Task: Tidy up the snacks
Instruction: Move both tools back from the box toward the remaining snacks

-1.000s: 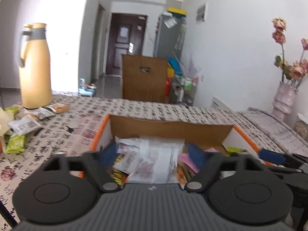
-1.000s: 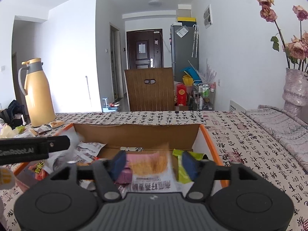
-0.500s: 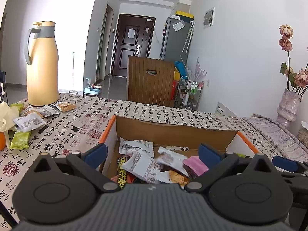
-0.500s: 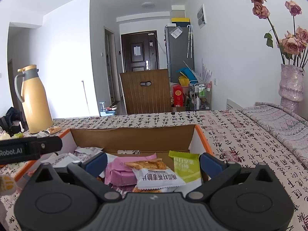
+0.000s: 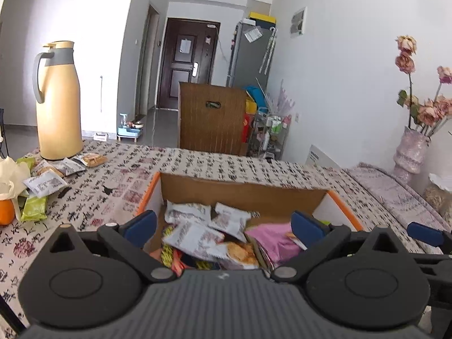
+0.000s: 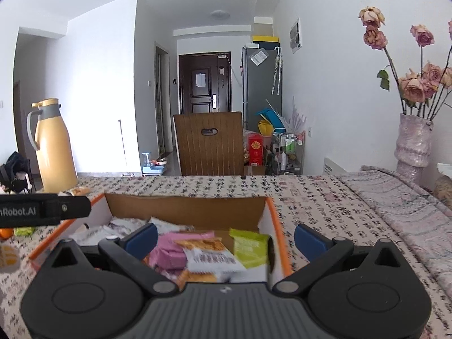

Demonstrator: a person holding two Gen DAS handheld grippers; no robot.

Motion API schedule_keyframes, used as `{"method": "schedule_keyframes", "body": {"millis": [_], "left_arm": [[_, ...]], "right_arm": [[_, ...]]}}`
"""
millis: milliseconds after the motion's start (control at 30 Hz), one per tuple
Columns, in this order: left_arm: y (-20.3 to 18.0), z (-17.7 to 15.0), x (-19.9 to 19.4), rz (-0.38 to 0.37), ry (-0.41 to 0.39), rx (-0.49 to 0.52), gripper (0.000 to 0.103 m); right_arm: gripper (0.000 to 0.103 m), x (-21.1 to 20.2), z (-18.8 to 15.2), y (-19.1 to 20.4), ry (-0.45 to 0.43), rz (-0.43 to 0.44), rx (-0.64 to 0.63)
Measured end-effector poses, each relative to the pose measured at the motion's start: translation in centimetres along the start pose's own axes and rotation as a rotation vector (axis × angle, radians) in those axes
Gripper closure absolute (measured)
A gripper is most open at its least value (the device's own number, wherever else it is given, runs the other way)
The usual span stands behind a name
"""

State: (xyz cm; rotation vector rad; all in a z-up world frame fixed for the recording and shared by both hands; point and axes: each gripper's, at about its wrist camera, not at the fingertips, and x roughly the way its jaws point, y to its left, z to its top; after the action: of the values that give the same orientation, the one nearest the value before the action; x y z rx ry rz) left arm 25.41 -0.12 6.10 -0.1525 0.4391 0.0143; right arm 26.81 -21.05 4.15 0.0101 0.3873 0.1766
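Both your claws, left claw (image 5: 223,224) and right claw (image 6: 224,237), gape wide and empty above the open cardboard box (image 5: 243,189) at lower centre, where crinkly foil snack packets (image 5: 197,234) lie heaped on the patterned-cloth worktop (image 5: 118,180).

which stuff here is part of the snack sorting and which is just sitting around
Part of the job:
- cardboard box with snack packets inside
- pink packet and green packet in the box
- loose snack packets on the table by the jug
- left gripper and right gripper, both open and empty

Just lying about:
- yellow thermos jug
- vase of dried roses
- wooden chair
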Motion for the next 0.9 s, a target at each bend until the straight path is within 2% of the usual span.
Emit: {"method": "schedule_keyframes", "body": {"millis": [300, 600, 733, 900], "left_arm": [[-1.9, -2.9, -1.8, -0.035, 0.079, 0.023, 0.000], [-4.9, -7.0, -0.6, -0.102, 0.239, 0.087, 0.000], [-6.1, -8.4, 0.8, -0.100, 0.309, 0.096, 0.000], [-6.7, -9.1, 1.7, -0.079, 0.334, 0.083, 0.000]], "right_arm": [[0.000, -3.1, -3.1, -2.4, 0.060, -0.030, -0.028], [0.000, -4.3, -6.3, -5.7, 0.129, -0.069, 0.011], [0.000, -4.6, -7.1, -6.7, 0.141, -0.073, 0.040], [0.000, -4.3, -7.6, -7.6, 0.148, -0.068, 0.068]]}}
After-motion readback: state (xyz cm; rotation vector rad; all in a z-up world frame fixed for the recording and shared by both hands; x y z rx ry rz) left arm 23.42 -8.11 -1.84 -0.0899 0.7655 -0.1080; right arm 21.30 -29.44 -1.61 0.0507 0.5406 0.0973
